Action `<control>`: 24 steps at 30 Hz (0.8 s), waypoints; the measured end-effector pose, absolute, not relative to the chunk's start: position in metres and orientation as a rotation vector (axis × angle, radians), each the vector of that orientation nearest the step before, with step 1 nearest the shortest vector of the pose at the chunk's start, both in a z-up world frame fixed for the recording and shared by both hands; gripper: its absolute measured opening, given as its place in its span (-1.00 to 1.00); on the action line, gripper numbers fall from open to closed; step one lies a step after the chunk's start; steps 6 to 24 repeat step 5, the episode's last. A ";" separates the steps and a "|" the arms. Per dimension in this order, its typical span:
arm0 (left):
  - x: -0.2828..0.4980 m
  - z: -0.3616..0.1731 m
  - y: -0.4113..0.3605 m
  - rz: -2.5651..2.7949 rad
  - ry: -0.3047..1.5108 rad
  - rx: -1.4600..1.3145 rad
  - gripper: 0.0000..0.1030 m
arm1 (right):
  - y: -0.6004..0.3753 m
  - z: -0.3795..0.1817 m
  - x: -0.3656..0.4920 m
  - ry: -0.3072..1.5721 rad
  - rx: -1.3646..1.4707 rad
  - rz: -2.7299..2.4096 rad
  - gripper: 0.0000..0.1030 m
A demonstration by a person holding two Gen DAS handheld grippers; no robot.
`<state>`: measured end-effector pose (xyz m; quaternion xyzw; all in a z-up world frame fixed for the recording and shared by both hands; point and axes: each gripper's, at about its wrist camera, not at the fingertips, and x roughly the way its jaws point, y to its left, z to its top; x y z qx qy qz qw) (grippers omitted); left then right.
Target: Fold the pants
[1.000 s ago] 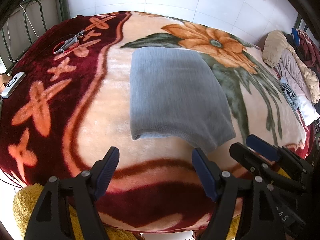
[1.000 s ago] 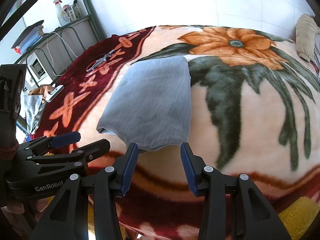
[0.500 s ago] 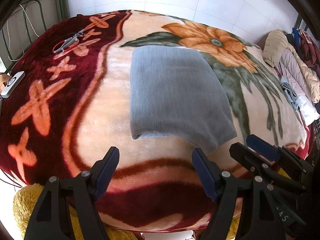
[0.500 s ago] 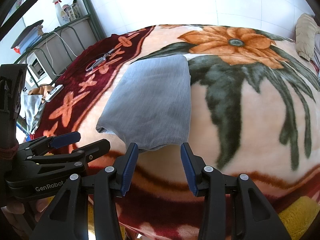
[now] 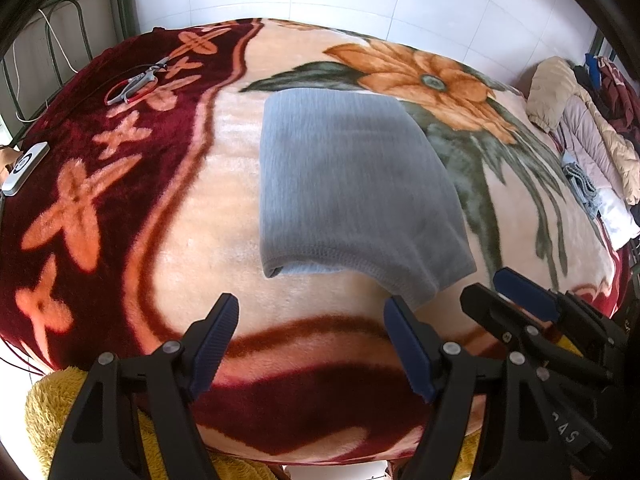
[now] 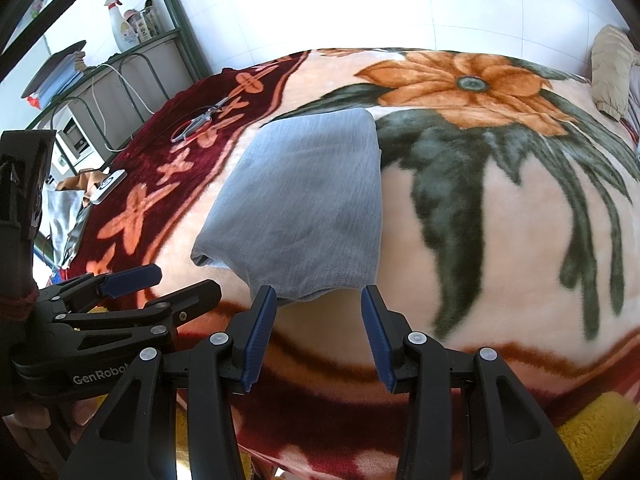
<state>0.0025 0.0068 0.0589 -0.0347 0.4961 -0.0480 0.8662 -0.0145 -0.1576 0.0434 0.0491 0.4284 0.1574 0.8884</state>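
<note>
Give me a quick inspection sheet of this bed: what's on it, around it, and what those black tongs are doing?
Surface: floral blanket, maroon border, orange flower.
Job's things: grey pants, folded into a compact rectangle, lying flat.
Clutter: scissors and a small white device on the maroon border.
Tongs: left tongs wide open, empty; right tongs partly open, empty, just short of the pants' near edge.
Cables: white cable by the rack.
Surroundings: metal rack with spray bottle; piled clothes; tiled wall.
</note>
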 end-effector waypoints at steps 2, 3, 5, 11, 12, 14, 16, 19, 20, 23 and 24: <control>0.003 0.059 0.007 -0.101 1.039 -0.073 0.52 | -0.158 0.044 -0.014 0.890 0.103 0.327 -0.13; 0.003 0.060 0.007 -0.101 1.040 -0.074 0.52 | -0.158 0.044 -0.014 0.890 0.102 0.327 -0.13; 0.003 0.059 0.006 -0.100 1.041 -0.075 0.52 | -0.158 0.044 -0.014 0.889 0.101 0.328 -0.13; 0.003 0.059 0.006 -0.100 1.041 -0.075 0.52 | -0.158 0.044 -0.014 0.889 0.101 0.328 -0.13; 0.003 0.059 0.006 -0.100 1.041 -0.075 0.52 | -0.158 0.044 -0.014 0.889 0.101 0.328 -0.13; 0.003 0.059 0.006 -0.100 1.041 -0.075 0.52 | -0.158 0.044 -0.014 0.889 0.101 0.328 -0.13; 0.003 0.059 0.006 -0.100 1.041 -0.075 0.52 | -0.158 0.044 -0.014 0.889 0.101 0.328 -0.13; 0.003 0.059 0.006 -0.100 1.041 -0.075 0.52 | -0.158 0.044 -0.014 0.889 0.101 0.328 -0.13; 0.003 0.059 0.006 -0.100 1.041 -0.075 0.52 | -0.158 0.044 -0.014 0.889 0.101 0.328 -0.13; 0.003 0.059 0.006 -0.100 1.041 -0.075 0.52 | -0.158 0.044 -0.014 0.889 0.101 0.328 -0.13; 0.003 0.059 0.006 -0.100 1.041 -0.075 0.52 | -0.158 0.044 -0.014 0.889 0.101 0.328 -0.13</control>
